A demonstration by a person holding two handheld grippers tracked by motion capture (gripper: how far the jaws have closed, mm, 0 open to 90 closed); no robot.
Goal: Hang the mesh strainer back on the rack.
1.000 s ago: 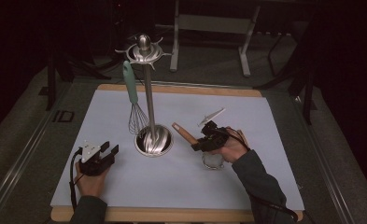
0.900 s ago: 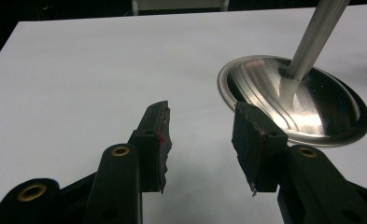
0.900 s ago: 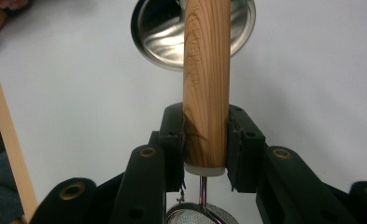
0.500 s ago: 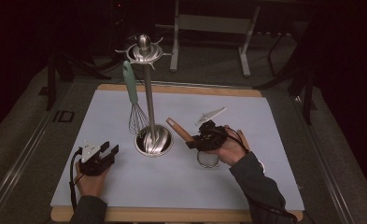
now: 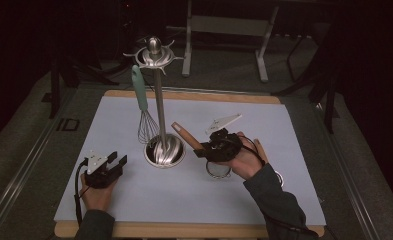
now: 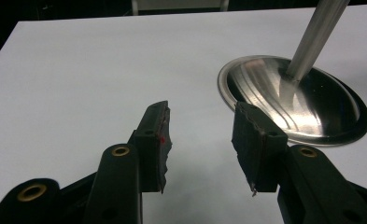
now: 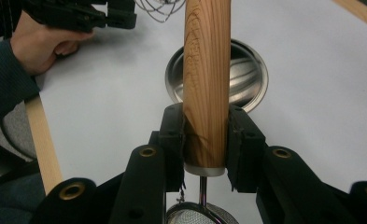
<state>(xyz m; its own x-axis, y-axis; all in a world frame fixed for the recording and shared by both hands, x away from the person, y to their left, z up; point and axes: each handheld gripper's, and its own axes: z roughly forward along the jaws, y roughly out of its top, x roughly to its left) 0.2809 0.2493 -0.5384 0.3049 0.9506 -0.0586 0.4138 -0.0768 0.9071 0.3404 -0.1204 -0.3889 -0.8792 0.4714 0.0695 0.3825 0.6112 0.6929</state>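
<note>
**Lifting the strainer off the mat**

Gripping a wooden handle [image 7: 207, 84], the right gripper [image 5: 219, 147] has its two jaws pressed against the sides of it, near the end where a thin metal stem leads down to the round mesh bowl of the strainer [image 5: 218, 169]. In the right gripper view the handle stands up between the jaws and the mesh rim shows just under them. Compared with a second ago, this hand [image 5: 246, 159] has come up and drifted a little toward the stand [image 5: 159, 107]; the free end of the handle now points more steeply upward and sits close beside the stand's round metal base [image 6: 295, 100], where earlier it lay lower and farther toward the right edge of the mat [image 5: 284, 125]. The mesh bowl hangs below the hand, near the middle of the mat and slightly toward its near edge.

The left gripper [image 5: 104, 167] has not shifted: it rests near the near left corner of the mat, jaws standing moderately apart with nothing between them, aimed toward the base of the stand.

A whisk [image 5: 145, 107] with a pale green handle hangs from the top ring of the stand, just as before, its wires reaching down nearly to the base.
</note>
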